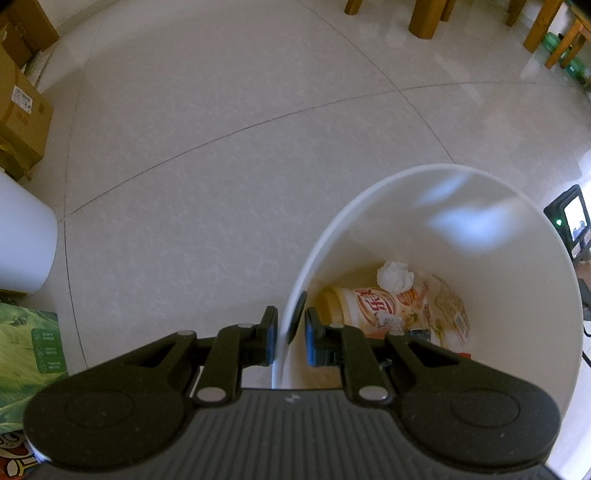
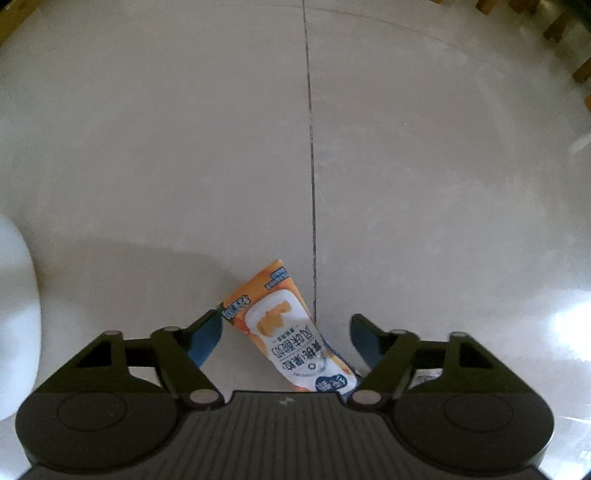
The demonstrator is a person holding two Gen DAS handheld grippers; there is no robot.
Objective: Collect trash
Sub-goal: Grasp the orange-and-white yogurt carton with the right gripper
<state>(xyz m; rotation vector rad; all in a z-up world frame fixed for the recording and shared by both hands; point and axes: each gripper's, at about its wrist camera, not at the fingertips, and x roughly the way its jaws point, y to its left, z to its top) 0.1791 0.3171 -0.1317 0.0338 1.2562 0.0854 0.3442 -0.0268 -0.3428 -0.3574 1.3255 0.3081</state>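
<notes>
In the left wrist view, the left gripper is clamped nearly closed on the rim of a tall white plastic bin, one blue pad outside the wall and one inside; a dark oval handle tab sits between them; the grip looks meant to keep the bin carried or steadied and its mouth upward to take rubbish. At the bottom of the bin, lower right of the frame, lie a cream-and-orange printed drink bottle on its side, a crumpled white tissue resting on it, and a flattened printed wrapper beside them. Brown cardboard boxes stand at the left edge; wooden furniture legs line the top.

In the right wrist view, the right gripper points down at the pale tiled floor; its jaws stand partly open and hold nothing; no pad visibly presses anything. Between them, at lower centre, lies the task's piece of trash, an orange-and-white printed yoghurt carton, flat and slanted, its far end just left of a dark grout line; its near end runs toward the right finger. The straddling pose suggests a pinch across the carton's narrow width comes next; because it lies askew, one pad may meet it first and push it aside.
</notes>
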